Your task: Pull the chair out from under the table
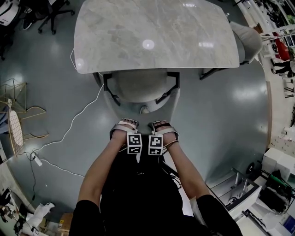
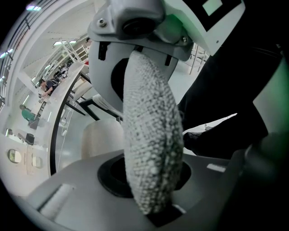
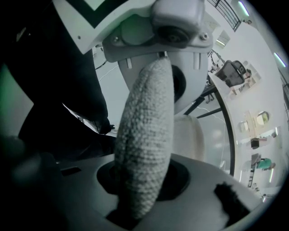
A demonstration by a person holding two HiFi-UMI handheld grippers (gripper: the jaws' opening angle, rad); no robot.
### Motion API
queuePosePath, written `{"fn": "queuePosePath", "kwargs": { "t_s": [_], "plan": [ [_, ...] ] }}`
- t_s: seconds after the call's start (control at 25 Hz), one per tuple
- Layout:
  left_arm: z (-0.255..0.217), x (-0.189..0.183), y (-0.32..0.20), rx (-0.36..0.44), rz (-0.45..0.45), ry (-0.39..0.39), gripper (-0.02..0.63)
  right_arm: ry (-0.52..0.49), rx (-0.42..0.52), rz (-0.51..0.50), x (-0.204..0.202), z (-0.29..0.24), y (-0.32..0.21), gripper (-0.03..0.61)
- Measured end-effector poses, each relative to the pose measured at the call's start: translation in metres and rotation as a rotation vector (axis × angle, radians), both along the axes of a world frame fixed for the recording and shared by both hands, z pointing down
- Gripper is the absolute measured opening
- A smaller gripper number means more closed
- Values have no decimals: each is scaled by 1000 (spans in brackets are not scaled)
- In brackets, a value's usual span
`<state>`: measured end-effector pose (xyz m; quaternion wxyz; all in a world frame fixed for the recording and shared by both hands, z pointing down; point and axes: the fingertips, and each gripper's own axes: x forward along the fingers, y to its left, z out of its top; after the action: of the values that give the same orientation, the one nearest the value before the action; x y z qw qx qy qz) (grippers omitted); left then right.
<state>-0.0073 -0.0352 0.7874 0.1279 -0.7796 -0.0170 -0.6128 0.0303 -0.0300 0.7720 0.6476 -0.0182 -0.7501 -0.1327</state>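
Observation:
The chair (image 1: 138, 85) has a pale grey seat and black arm frames, and its front half sits under the marble table (image 1: 152, 32). Its knobbly fabric backrest (image 1: 144, 109) faces me. My left gripper (image 1: 125, 125) and right gripper (image 1: 164, 125) sit side by side on the backrest's top edge, both pointing steeply down. In the left gripper view the backrest edge (image 2: 153, 144) is pinched in my left gripper (image 2: 151, 194), with the right gripper (image 2: 135, 40) further along it. The right gripper view shows the backrest (image 3: 144, 140) clamped in the right gripper (image 3: 140, 194).
A second chair (image 1: 249, 41) stands at the table's right end. White cables (image 1: 69, 129) trail over the grey floor on the left, near a wire-frame rack (image 1: 18, 115). An office chair (image 1: 55, 14) is at the far left, boxes and equipment (image 1: 272, 179) at the right.

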Motion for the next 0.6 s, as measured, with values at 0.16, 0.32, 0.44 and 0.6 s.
{"fn": "queuePosePath", "kwargs": {
  "t_s": [0.16, 0.32, 0.44, 0.6],
  "plan": [
    [-1, 1, 15, -1, 3, -1, 87, -5, -4, 1, 0, -1, 15, 95],
    [0, 1, 24, 3, 12, 2, 87, -3, -2, 6, 1, 0, 25, 95],
    [0, 1, 27, 2, 13, 3, 87, -5, -4, 9, 0, 0, 28, 95],
    [0, 1, 29, -1, 13, 3, 87, -9, -5, 12, -1, -1, 29, 95]
  ]
}}
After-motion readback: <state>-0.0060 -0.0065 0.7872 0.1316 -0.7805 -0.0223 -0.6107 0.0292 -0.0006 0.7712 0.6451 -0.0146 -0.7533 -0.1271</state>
